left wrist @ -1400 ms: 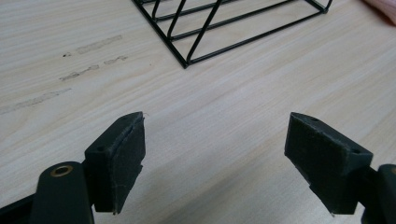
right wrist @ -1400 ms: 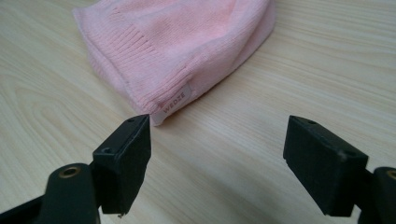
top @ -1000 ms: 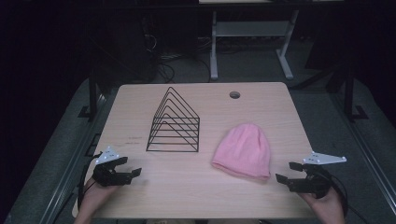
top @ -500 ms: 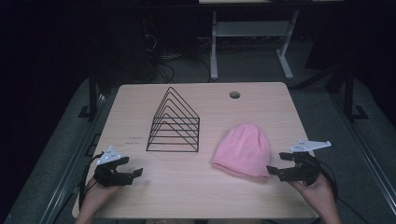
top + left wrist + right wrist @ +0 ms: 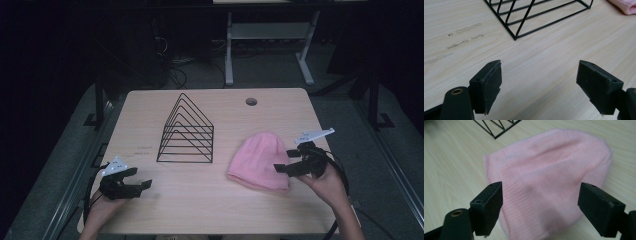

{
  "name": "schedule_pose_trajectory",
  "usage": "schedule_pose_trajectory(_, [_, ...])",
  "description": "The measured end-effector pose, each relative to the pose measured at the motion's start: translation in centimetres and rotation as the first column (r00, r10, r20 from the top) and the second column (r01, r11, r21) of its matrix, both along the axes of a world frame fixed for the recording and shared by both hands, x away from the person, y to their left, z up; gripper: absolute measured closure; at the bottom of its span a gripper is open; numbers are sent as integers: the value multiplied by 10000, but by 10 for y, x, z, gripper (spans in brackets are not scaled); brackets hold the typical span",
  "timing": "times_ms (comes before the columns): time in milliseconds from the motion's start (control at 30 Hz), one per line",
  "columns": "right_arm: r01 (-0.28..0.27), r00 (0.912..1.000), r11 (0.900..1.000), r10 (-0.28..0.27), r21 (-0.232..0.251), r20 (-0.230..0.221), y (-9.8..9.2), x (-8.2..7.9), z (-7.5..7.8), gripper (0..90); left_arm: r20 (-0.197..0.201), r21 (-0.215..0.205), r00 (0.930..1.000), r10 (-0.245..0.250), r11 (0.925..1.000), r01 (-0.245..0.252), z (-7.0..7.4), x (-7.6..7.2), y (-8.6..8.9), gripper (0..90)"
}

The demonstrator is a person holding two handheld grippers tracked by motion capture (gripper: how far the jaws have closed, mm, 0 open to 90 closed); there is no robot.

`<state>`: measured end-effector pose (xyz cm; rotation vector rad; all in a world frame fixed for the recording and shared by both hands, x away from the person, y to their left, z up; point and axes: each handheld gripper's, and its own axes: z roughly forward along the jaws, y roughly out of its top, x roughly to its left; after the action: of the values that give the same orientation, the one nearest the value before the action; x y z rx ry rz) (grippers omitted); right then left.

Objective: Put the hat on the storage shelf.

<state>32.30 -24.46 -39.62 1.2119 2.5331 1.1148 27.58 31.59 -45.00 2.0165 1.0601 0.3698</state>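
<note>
A pink knit hat [image 5: 260,161] lies flat on the wooden table [image 5: 220,210], right of centre. My right gripper [image 5: 284,163] hovers at the hat's right edge, open, its jaws spread wide over the hat [image 5: 544,175] in the right gripper view. A black wire rack [image 5: 186,131] of nested triangles stands left of the hat. My left gripper [image 5: 143,185] sits open near the table's front left, empty, pointing toward the rack's corner [image 5: 515,38].
A round cable hole [image 5: 251,101] is near the table's far edge. A white desk frame [image 5: 267,35] stands on the floor behind. Faint scuff marks [image 5: 461,37] streak the wood by the rack. Bare wood lies between the left gripper and the hat.
My right gripper has moved up and left from the table's right edge to the hat's right side. The left gripper has barely shifted. Both stay open.
</note>
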Motion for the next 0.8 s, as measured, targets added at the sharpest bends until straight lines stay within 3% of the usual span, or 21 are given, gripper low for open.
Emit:
schedule_pose_trajectory(500, [-137, 9978, 9994, 117, -303, -648, 10, 49, 3, 203, 26, -12, 10000, -16, 10000, 16, 1, 2, 3, 202])
schedule_pose_trajectory(800, [-42, 9943, 9998, 24, -171, -1066, 8, 79, 0, 208, -17, -131, 10000, -12, 9999, 12, 0, 4, 1, 203])
